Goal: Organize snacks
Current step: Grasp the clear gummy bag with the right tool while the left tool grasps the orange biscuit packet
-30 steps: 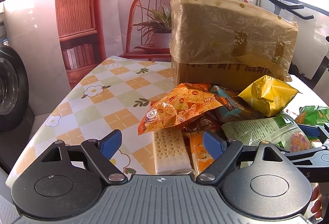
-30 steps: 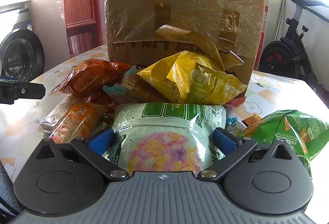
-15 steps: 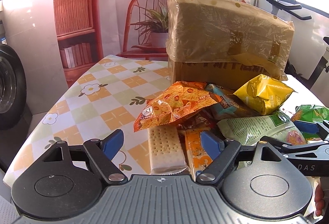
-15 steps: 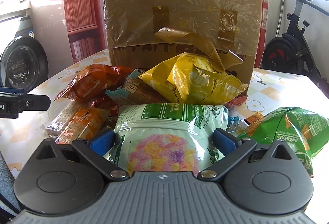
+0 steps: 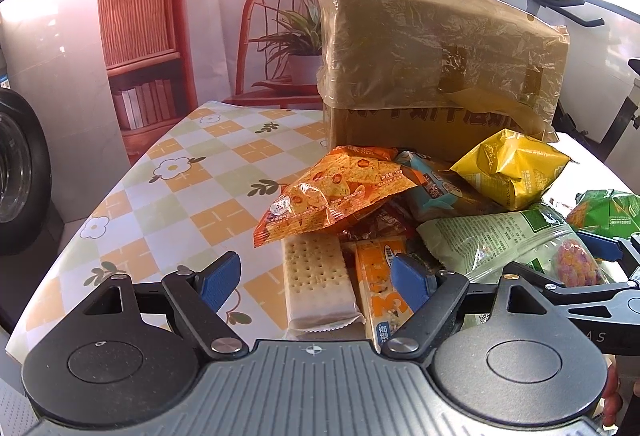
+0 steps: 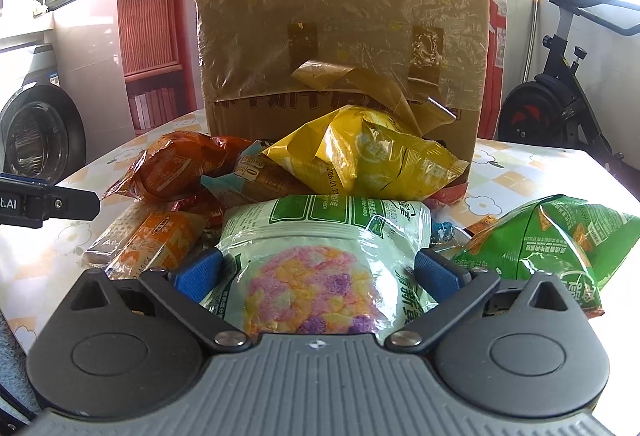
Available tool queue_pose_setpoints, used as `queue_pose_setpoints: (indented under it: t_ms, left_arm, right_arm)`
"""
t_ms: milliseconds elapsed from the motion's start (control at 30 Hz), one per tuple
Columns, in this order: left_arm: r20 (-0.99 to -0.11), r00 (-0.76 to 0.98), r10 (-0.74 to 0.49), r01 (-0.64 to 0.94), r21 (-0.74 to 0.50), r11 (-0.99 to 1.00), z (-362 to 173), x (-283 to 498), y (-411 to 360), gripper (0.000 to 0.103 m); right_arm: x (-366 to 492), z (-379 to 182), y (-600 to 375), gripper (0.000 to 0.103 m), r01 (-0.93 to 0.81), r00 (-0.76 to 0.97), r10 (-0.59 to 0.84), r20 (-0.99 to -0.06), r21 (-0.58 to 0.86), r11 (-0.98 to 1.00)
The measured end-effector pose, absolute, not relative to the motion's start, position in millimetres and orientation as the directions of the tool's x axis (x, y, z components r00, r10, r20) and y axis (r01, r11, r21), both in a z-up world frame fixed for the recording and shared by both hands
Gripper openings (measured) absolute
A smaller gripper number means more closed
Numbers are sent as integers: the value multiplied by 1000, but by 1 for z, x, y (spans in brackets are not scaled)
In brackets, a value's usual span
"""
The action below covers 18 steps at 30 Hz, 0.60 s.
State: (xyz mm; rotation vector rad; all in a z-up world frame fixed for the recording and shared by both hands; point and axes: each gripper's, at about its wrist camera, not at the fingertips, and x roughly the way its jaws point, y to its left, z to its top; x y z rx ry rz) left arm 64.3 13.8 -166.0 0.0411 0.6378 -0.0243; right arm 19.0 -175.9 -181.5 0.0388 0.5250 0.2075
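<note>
A heap of snack packs lies on the flowered tablecloth [image 5: 180, 196] in front of a plastic-wrapped cardboard box [image 5: 440, 56]. My left gripper [image 5: 316, 278] is open, low over the heap's near left end. A clear cracker pack [image 5: 316, 268] lies between its fingers, and an orange bar pack [image 5: 378, 276] lies by the right pad; neither pad presses on them. My right gripper [image 6: 316, 272] is shut on a pale green pouch [image 6: 312, 276] of coloured puffs, with both blue pads against its sides. An orange chip bag [image 5: 340, 196] and a yellow bag [image 6: 360, 160] top the heap.
A green bag [image 6: 540, 244] lies to the right of the pouch. The table's left edge drops off near a washing machine [image 5: 16, 172]. An exercise bike [image 6: 560, 96] stands at the right, and a red chair [image 5: 280, 36] behind the table. A hand's fingers [image 5: 610, 400] show at the lower right.
The left jaws have narrowed slightly. The right view has tipped a little, and the pouch has kept its place between the pads. The snacks on the table have not moved.
</note>
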Motion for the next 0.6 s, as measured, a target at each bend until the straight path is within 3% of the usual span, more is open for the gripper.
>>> queue_pose_setpoints:
  t_ms: [400, 600]
  left_arm:
    - [-605, 796, -9, 32, 28, 999, -167, 64, 15, 85]
    - [-606, 796, -14, 34, 22, 999, -166, 63, 14, 85]
  right_arm:
    - [19, -188, -168, 103, -221, 846, 210, -490, 36, 975]
    - [10, -183, -167, 89, -276, 843, 249, -477, 14, 961]
